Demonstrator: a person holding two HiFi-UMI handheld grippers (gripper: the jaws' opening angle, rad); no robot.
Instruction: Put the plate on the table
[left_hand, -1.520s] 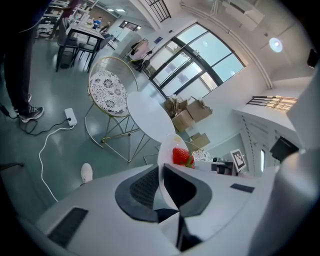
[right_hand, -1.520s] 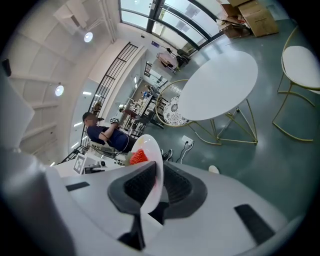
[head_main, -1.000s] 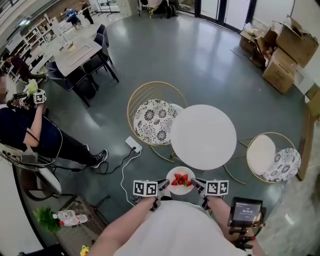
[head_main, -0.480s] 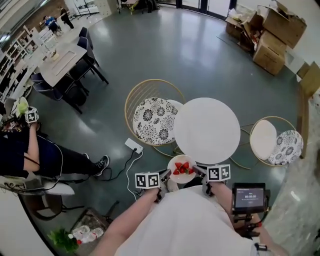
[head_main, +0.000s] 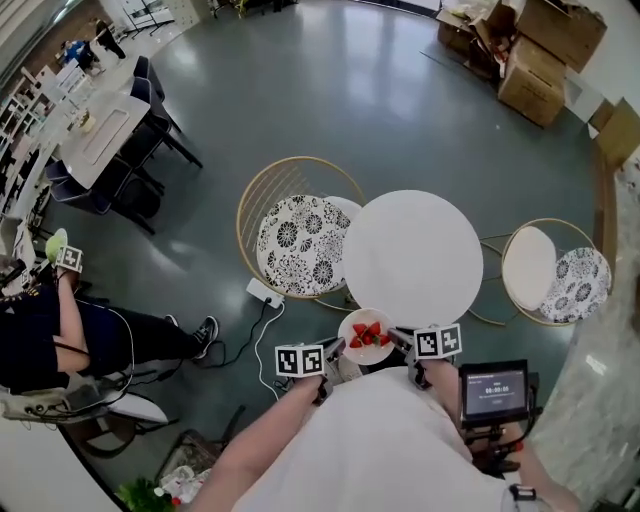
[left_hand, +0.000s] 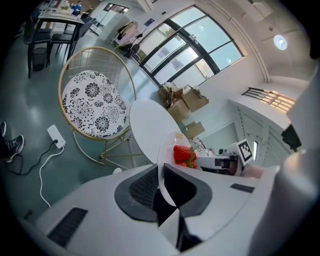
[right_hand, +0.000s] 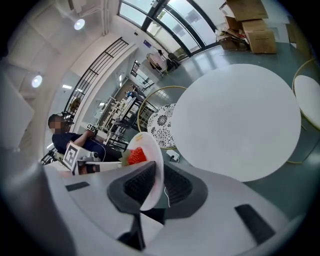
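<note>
Grip: our left gripper (head_main: 333, 349) and right gripper (head_main: 399, 339) clamp the plate's (head_main: 350, 323) opposite rims
Place: just short of the table (head_main: 412, 258)
Care: we move both together, level

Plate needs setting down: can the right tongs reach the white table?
Probably yes: the table lies just ahead of the plate that the right tongs grip, with nothing between.

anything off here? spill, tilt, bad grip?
Nothing stands out. The plate is clamped at opposite rim edges by the left gripper and the right gripper. The strawberries sit piled on it, none fallen. It is at the near edge of the round white table, not yet set down.
</note>
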